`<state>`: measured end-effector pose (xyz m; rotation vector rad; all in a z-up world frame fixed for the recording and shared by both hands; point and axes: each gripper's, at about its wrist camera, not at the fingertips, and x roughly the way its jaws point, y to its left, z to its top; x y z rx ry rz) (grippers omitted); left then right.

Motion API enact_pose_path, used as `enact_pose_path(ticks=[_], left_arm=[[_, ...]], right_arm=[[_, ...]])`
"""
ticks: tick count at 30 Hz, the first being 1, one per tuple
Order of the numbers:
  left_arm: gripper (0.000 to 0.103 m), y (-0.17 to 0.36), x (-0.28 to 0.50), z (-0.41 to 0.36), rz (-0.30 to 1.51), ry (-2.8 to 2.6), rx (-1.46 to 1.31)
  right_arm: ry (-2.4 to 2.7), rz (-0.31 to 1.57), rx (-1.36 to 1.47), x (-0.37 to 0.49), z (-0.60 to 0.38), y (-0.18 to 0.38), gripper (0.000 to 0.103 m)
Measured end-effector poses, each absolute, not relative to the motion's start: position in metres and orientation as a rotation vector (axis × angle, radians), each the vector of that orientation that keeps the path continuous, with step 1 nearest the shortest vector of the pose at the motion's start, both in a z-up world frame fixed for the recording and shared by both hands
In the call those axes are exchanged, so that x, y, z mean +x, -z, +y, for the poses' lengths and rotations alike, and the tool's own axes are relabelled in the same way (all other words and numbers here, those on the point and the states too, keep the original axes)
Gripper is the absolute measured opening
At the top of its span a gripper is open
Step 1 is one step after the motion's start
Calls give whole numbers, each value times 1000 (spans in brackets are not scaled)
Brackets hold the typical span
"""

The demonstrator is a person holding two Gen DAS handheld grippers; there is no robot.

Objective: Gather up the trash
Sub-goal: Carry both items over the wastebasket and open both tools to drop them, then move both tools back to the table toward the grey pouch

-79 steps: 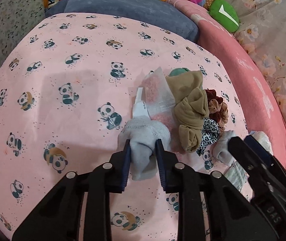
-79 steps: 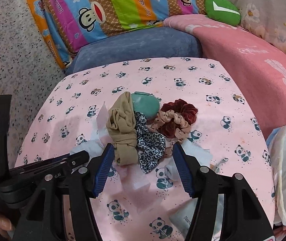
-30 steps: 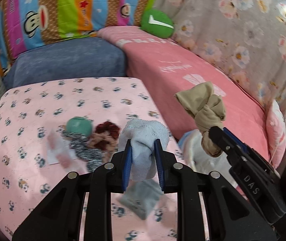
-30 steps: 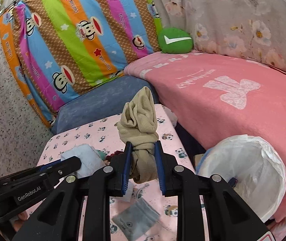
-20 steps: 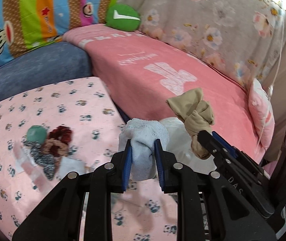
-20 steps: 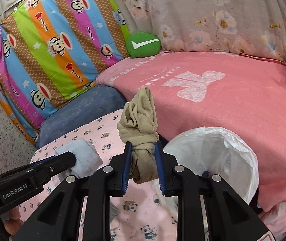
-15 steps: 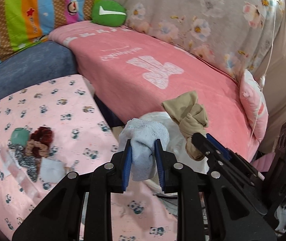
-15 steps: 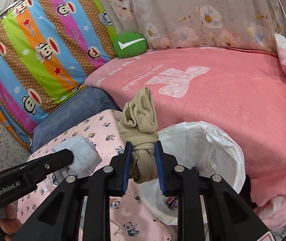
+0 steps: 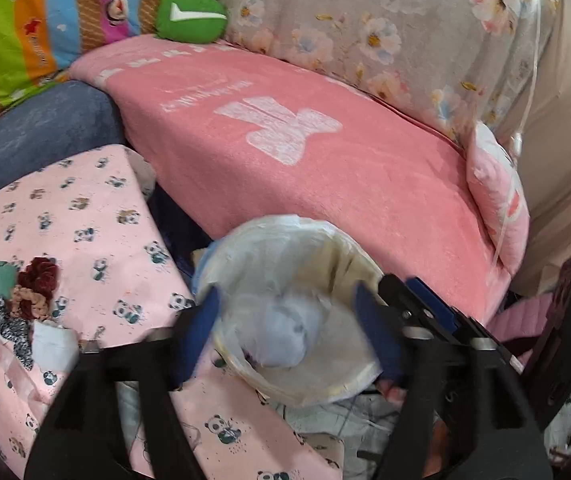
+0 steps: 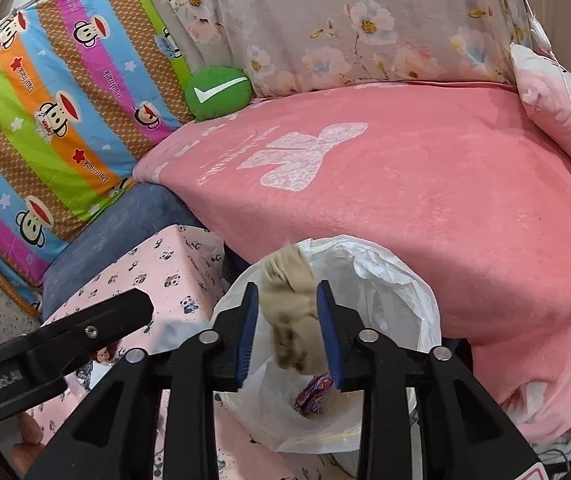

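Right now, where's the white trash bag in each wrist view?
Left wrist: white trash bag low centre, behind the open left gripper, pale blue cloth dropping in.
Right wrist: bag bottom centre, behind the right gripper.
Shared landmark: green cushion.

We see our right gripper (image 10: 289,328) over the mouth of a white bin bag (image 10: 397,280), its jaws just having been opening. Between the blue pads (image 10: 247,328) sits a blurred tan cloth (image 10: 291,312); gaps show on both sides, so the pads no longer press it. Inside the bag lies a crumpled colourful wrapper (image 10: 313,394). Our left gripper (image 10: 65,344) reaches in from the left edge as one black finger over the panda-print sheet (image 10: 165,268). Behind the bag runs a pink blanket (image 10: 405,184), with a green cushion (image 10: 218,92) and a striped monkey-print cover (image 10: 57,120) beyond.
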<state>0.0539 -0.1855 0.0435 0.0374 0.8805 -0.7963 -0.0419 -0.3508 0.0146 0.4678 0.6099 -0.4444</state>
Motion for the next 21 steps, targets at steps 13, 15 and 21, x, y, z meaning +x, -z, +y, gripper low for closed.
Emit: enact_pose_path(ticks=[13, 15, 21], left_arm=[[73, -42, 59, -162, 874, 741, 49], [73, -40, 60, -152, 886, 724, 37], [73, -29, 66, -120, 907, 659, 24]], right_arm=[[422, 614, 435, -38, -335, -18, 54], [414, 620, 423, -37, -328, -19, 55], [380, 643, 398, -33, -308, -14, 59]])
